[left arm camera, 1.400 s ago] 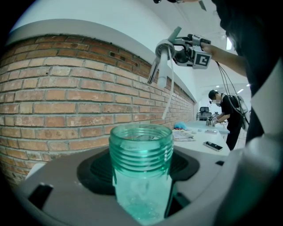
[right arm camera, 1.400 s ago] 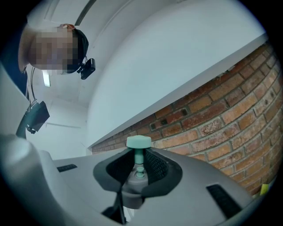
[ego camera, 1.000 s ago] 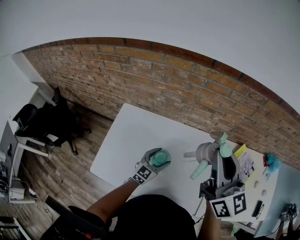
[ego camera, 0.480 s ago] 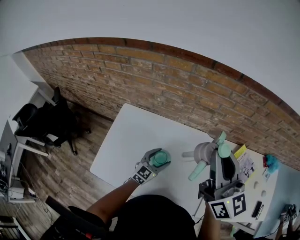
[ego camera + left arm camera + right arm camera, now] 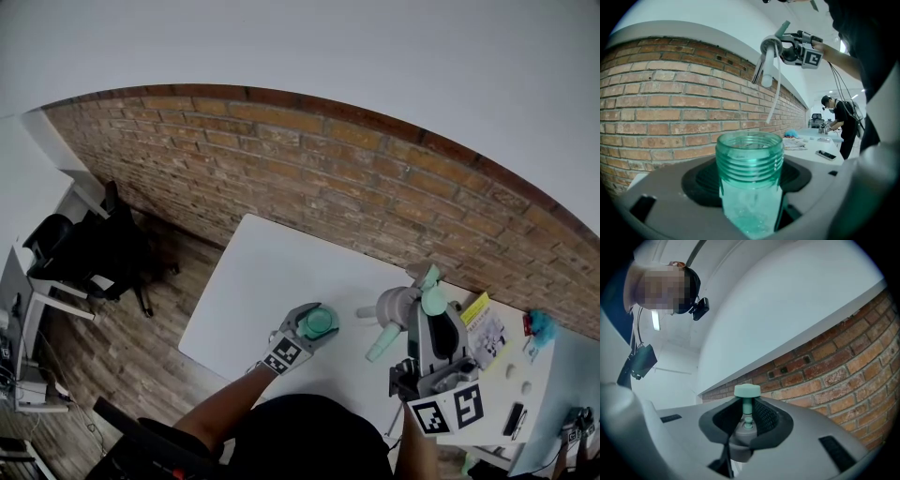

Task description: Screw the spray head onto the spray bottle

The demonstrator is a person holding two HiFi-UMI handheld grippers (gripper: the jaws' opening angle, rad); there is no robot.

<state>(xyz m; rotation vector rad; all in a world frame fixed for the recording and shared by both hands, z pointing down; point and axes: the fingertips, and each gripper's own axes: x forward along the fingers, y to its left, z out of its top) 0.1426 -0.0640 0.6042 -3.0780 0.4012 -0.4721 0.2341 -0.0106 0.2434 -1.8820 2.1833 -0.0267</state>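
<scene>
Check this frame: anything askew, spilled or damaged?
Nothing stands out. The bottle stands upright, neck open, in the left hand-held gripper; the spray head sits in the right hand-held gripper, apart from it, its dip tube hanging free. No spill shows.

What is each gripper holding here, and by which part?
Left gripper: green spray bottle, by its body below the threaded neck. Right gripper: spray head, by its grey body.
</scene>
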